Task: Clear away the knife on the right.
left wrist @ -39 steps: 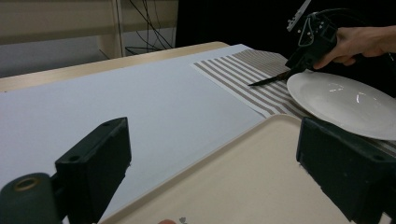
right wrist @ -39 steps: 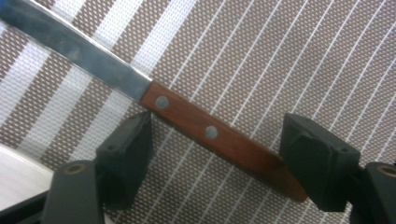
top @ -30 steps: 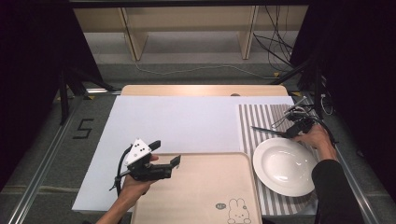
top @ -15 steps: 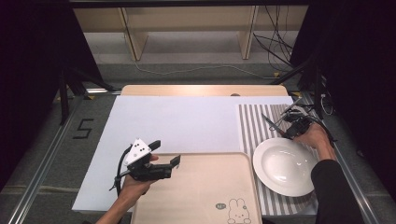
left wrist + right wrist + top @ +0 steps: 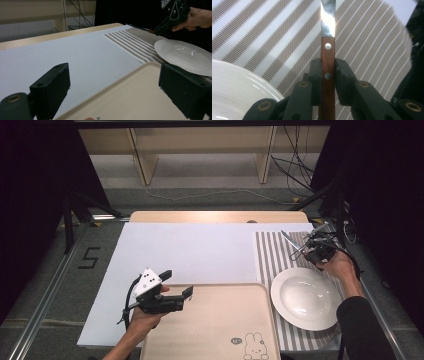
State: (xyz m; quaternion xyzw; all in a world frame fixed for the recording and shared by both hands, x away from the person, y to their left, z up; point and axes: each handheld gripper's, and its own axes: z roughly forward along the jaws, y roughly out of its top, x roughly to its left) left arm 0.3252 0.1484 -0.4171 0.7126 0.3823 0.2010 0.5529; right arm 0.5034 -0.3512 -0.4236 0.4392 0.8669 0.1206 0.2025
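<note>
A knife with a brown wooden handle [image 5: 327, 50] and steel blade [image 5: 328, 20] is clamped between the black jaws of my right gripper [image 5: 327, 67], which have just closed on the handle. In the high view the right gripper [image 5: 306, 248] hangs over the far right of the striped mat [image 5: 272, 255], with the knife [image 5: 289, 239] pointing left and away. A white plate [image 5: 306, 297] lies just in front of it on the mat. My left gripper [image 5: 177, 282] stands open and empty over the beige tray's [image 5: 220, 330] far left corner.
A white sheet [image 5: 190, 250] covers the middle of the wooden table [image 5: 215, 216]. The tray carries a small rabbit print [image 5: 252, 343] near its front edge. Cables [image 5: 345, 227] trail off the table's right side, and shelving legs stand beyond the far edge.
The right gripper's jaws have closed on the knife and the right hand has lifted it slightly off the striped mat. The left gripper has stayed where it was.
</note>
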